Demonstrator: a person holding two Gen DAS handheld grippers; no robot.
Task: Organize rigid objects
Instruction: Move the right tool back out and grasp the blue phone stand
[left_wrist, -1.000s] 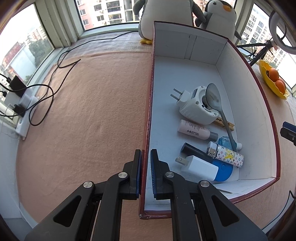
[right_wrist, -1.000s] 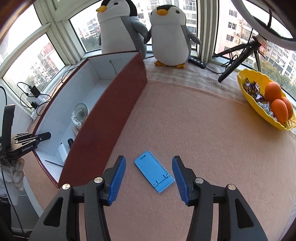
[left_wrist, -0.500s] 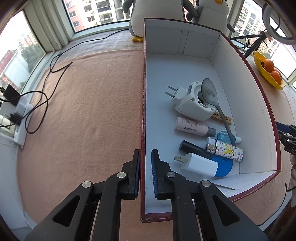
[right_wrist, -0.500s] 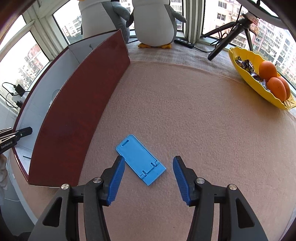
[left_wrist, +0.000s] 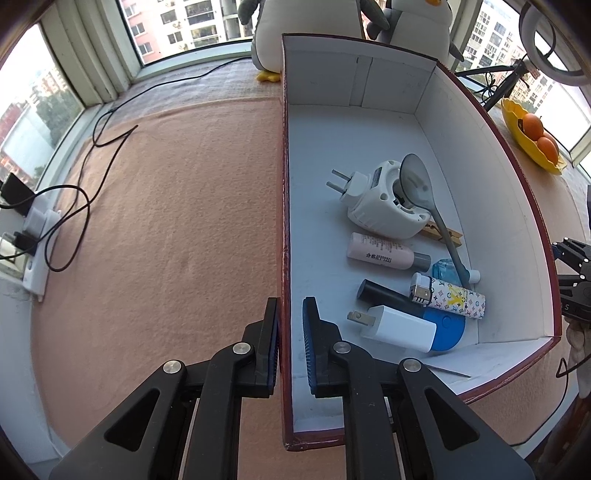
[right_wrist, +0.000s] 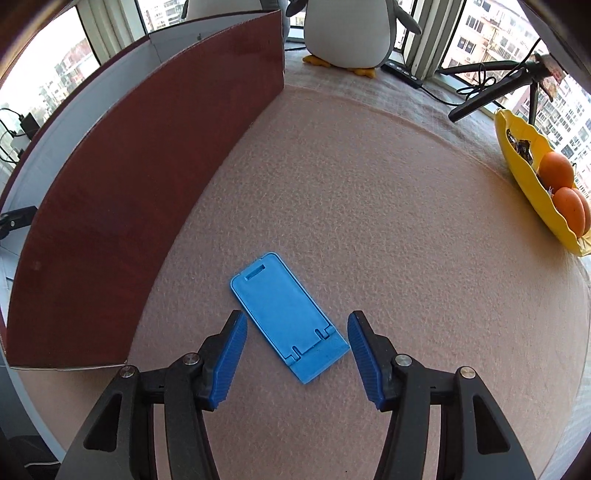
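Holding position: I have both grippers low over the pink tablecloth (right_wrist: 369, 192).
Right gripper (right_wrist: 296, 352): jaws spread wide, nothing between the pads touching them.
Phone stand (right_wrist: 286, 314): blue, lying flat on the cloth, skewed to the jaw line; its notched near end sits between my right fingertips, its slotted far end reaches past the left one.
Box (right_wrist: 122, 206): red outside, white inside, just left of the stand, not touching it.
Left gripper (left_wrist: 290, 332): jaws nearly together, straddling the box's left wall; outer pad looks pressed on it, inner pad shows a slim gap.
Box contents: white plug adapter (left_wrist: 384, 206), spoon (left_wrist: 424, 199) resting on it, pink tube (left_wrist: 382, 254), patterned lighter (left_wrist: 448, 299), white charger (left_wrist: 399, 326).
Writing: pink tube carries Chinese print, too small for me to read; lighter bears a monogram pattern.
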